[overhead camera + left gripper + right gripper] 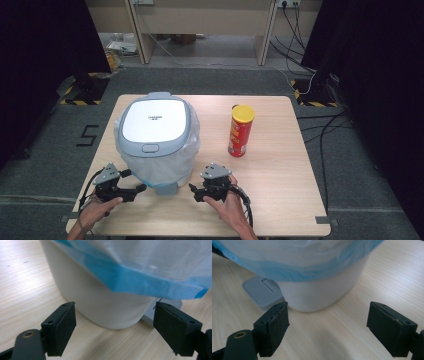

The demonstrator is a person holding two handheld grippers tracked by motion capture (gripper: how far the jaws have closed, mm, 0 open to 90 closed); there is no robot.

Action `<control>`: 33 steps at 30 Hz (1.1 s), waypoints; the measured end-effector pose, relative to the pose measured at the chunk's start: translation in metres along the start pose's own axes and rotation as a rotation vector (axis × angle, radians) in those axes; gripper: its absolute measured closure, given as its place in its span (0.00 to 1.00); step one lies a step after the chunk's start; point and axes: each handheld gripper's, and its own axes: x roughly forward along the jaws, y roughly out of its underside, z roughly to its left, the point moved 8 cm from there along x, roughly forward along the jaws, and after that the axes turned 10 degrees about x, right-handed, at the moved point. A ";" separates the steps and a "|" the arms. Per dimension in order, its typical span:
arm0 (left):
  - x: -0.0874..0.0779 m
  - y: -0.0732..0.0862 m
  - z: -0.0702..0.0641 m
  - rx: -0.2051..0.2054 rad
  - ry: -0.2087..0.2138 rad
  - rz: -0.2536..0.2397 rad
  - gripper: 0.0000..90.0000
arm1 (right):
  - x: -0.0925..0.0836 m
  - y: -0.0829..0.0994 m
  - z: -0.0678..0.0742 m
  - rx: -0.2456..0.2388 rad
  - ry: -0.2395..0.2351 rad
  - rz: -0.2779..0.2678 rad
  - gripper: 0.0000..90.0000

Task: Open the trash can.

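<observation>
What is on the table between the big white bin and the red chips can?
Nothing. In the high view, only bare wooden table separates the bin from the can.

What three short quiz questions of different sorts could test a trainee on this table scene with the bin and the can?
1. True or false: the pedal bin has its lid open.
2. Which tool is nearer the red can: A left tool, B right tool?
3. Fill in: the bin liner's lower edge is coloured ____.

Key: 1 false; 2 B; 3 blue. Both tools have their jaws apart, holding nothing.
</observation>
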 end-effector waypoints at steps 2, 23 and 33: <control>0.004 -0.001 -0.005 0.018 0.001 0.007 0.21 | 0.009 -0.004 0.007 -0.012 -0.012 -0.004 0.20; 0.029 -0.008 0.004 0.005 -0.072 0.003 0.19 | 0.041 -0.016 0.005 0.039 -0.066 -0.033 0.17; 0.041 -0.013 0.019 -0.014 -0.088 -0.007 0.23 | 0.051 -0.024 -0.009 0.037 -0.027 -0.028 0.16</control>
